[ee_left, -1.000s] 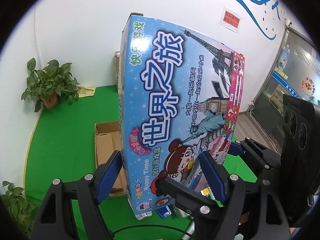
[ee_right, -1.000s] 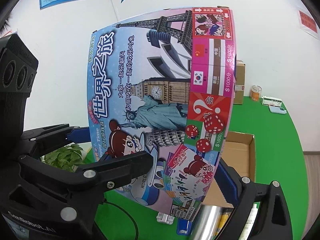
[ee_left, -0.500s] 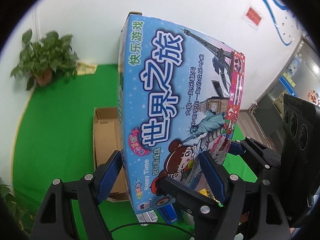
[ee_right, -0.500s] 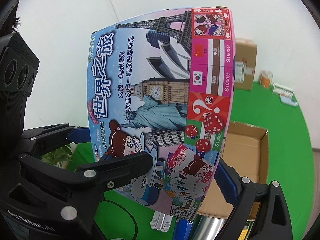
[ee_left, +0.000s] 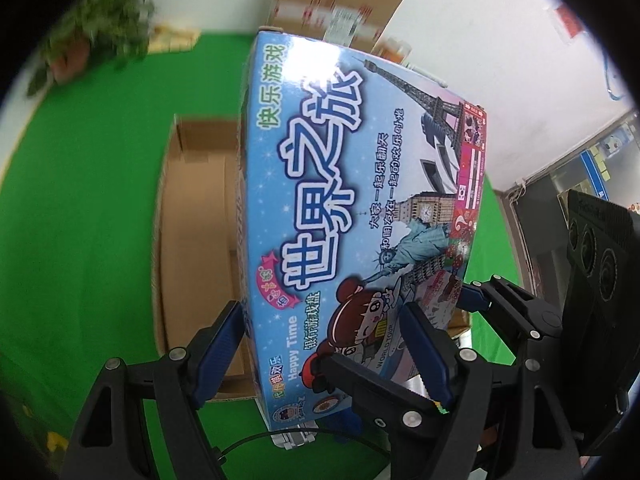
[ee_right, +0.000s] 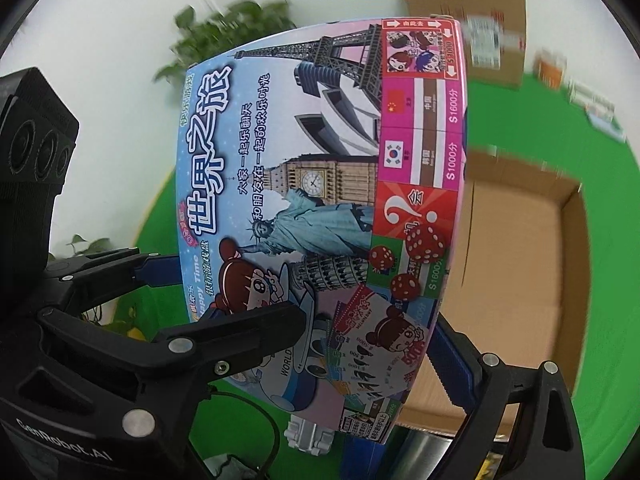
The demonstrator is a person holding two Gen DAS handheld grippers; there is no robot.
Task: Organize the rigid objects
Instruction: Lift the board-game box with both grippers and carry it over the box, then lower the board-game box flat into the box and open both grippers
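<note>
Both the left gripper point(ee_left: 320, 344) and right gripper point(ee_right: 372, 340) clamp the board game box point(ee_left: 360, 208), its long axis running toward the frame's top, over an open carton point(ee_left: 196, 240).

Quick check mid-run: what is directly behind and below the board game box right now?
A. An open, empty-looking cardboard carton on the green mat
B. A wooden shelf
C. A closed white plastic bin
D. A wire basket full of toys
A: the board game box, clamped by both hand-held grippers, hangs over an open cardboard carton on the green mat.

staged indoor room, green floor mat point(ee_left: 88, 208), wall posters point(ee_left: 568, 26)
</note>
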